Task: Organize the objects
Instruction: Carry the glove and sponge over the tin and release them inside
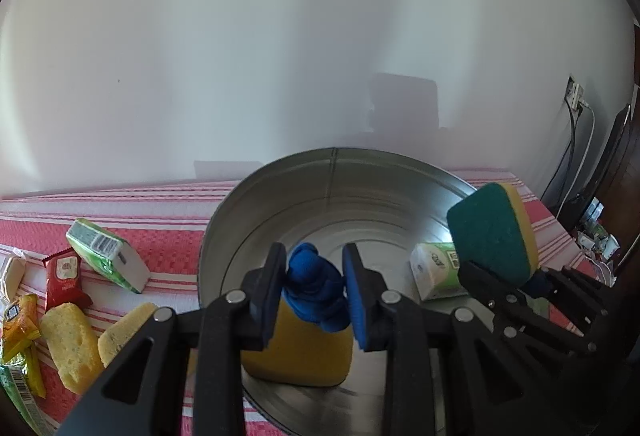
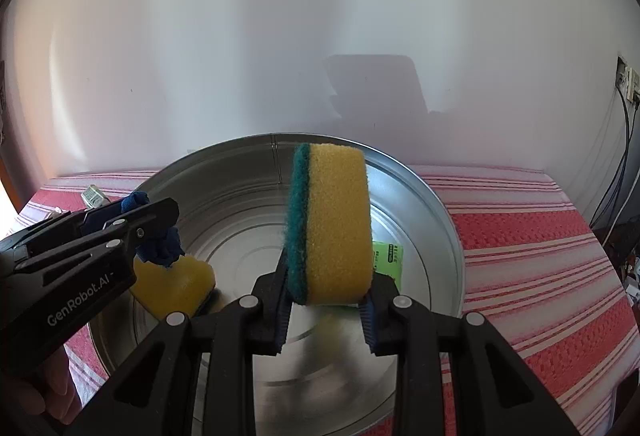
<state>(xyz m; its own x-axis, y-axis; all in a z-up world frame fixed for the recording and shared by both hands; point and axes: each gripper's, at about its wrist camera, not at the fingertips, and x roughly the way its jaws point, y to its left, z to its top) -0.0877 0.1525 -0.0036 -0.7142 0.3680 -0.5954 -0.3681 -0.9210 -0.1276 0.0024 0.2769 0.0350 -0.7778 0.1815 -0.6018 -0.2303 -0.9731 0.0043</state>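
A round metal tub [image 1: 332, 172] [image 2: 440, 204] stands on a red-and-white striped cloth. My left gripper [image 1: 314, 280] [image 2: 156, 232] is over the tub, shut on the blue loop [image 1: 314, 276] of a yellow sponge [image 1: 304, 356] [image 2: 172, 288] that hangs inside the tub. My right gripper [image 2: 326, 296] [image 1: 520, 284] is shut on a yellow sponge with a green scouring side [image 2: 332, 220] [image 1: 492, 232], held upright above the tub's right half. A green-and-white tissue pack [image 1: 436, 268] [image 2: 386, 256] lies in the tub.
Left of the tub lie a green tissue pack [image 1: 106, 254], a red snack packet [image 1: 64, 278], two yellow cakes [image 1: 72, 344], and yellow and green wrappers [image 1: 18, 324]. A white wall stands behind; cables and a socket [image 1: 574, 96] are at the right.
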